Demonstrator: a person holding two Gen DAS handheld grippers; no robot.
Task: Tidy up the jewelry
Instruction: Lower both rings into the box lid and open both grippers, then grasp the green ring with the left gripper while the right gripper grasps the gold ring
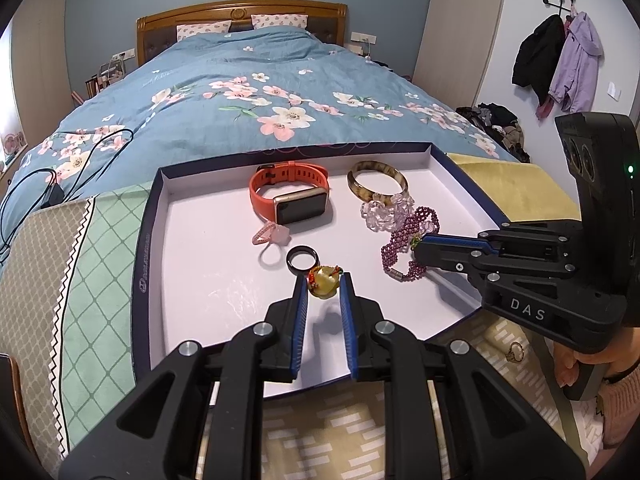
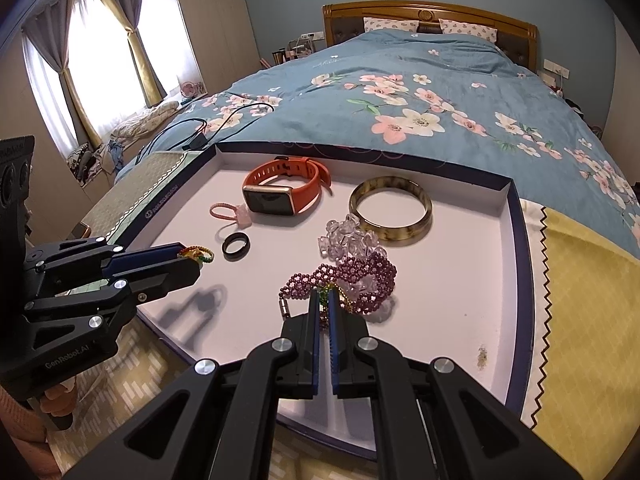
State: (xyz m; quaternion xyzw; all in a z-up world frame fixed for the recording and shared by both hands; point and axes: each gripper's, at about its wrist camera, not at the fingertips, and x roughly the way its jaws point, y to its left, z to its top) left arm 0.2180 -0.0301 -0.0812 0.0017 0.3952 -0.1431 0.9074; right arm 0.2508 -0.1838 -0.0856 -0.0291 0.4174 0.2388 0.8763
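Observation:
A white-lined tray (image 1: 200,280) (image 2: 472,320) holds jewelry: an orange watch (image 1: 292,196) (image 2: 280,188), a brown bangle (image 1: 376,184) (image 2: 390,210), a clear bead bracelet (image 1: 386,210) (image 2: 348,240), a purple bead bracelet (image 1: 400,248) (image 2: 360,276), a black ring (image 1: 303,259) (image 2: 236,246) and a pink ring (image 1: 272,236) (image 2: 230,212). My left gripper (image 1: 324,280) (image 2: 192,258) is shut on a yellow pendant (image 1: 324,280) with a red-green cord (image 2: 198,254), just above the tray. My right gripper (image 2: 325,300) (image 1: 418,246) is shut on a small green-gold trinket (image 2: 323,295) next to the purple bracelet.
The tray lies on patterned cloth (image 1: 80,280) at the foot of a bed with a blue floral quilt (image 1: 260,92). Black cables (image 1: 60,172) lie on the quilt at left. A gold ring (image 1: 514,354) lies on the cloth outside the tray's right edge.

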